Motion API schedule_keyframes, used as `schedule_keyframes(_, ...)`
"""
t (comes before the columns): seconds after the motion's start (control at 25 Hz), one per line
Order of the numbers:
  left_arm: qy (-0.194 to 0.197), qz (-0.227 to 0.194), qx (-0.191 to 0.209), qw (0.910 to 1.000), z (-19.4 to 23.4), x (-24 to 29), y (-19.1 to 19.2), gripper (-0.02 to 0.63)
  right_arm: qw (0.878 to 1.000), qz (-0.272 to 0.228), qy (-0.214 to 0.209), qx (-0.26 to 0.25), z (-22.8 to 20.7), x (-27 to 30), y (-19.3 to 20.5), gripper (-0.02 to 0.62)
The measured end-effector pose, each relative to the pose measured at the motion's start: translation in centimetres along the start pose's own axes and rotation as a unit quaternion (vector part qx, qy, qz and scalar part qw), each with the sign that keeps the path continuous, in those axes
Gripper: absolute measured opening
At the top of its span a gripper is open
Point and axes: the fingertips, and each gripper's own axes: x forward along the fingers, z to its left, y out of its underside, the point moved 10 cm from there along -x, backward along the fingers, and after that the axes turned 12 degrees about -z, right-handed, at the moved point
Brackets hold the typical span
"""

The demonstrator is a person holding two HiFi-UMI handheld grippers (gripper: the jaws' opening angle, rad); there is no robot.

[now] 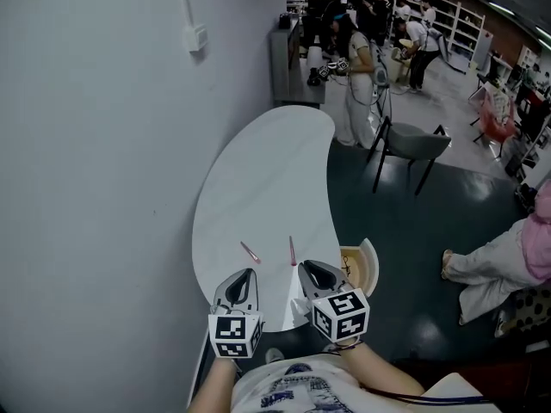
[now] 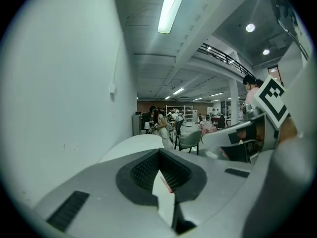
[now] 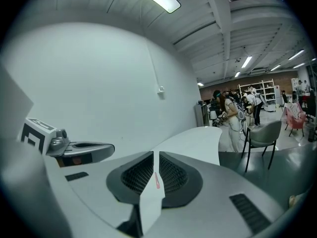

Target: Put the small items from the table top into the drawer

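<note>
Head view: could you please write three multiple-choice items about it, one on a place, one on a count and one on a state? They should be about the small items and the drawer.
1. Where do the thin pink items lie?
A. on the chair seat
B. on the white table top
C. on the floor

2. How many thin pink items are there?
A. one
B. two
C. four

3. The drawer at the table's right side is
A. shut
B. open
C. taken out and lying on the floor

Key:
1 B, both rest on the bare white surface near its close end.
2 B, two separate pink sticks show, a little apart.
3 B, its pale inside shows beyond the table's edge.
</note>
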Motion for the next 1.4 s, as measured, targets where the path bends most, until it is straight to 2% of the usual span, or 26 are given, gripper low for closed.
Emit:
schedule_keyframes(0.16,-0.003,0.003,-0.018,0.9998,0.7,-0.2,0.2,0.02,1.0,0.005,-0.004,-0.003,0.6,0.4,0.1,0.051)
schedule_keyframes(0.32,-0.011,0.005,0.003,0.9999,1.0,-0.4,0.1,0.02,1.0,0.01,-0.002,-0.003,0.7,0.6,0.3,0.051)
schedule_keyframes(0.48,-0.007,-0.005,-0.011,0.9999,1.4,-0.5,0.1,0.02,1.0,0.012,0.002,-0.004,0.9,0.8,0.4,0.051)
schedule_keyframes(0.68,0.003,-0.001,-0.009,1.0,2.2,-1.0,0.3,0.02,1.0,0.017,0.011,-0.004,2.0,0.9,0.7,0.051)
schedule_keyframes(1.12,0.005,0.007,-0.032,0.9995,6.4,-3.1,2.6,0.02,0.999,0.041,0.02,-0.018,6.2,2.3,3.0,0.051)
schedule_keyframes(1.4,-0.004,0.026,-0.045,0.9986,7.9,-2.7,4.3,0.02,0.997,0.07,0.007,-0.02,6.7,4.8,4.7,0.051)
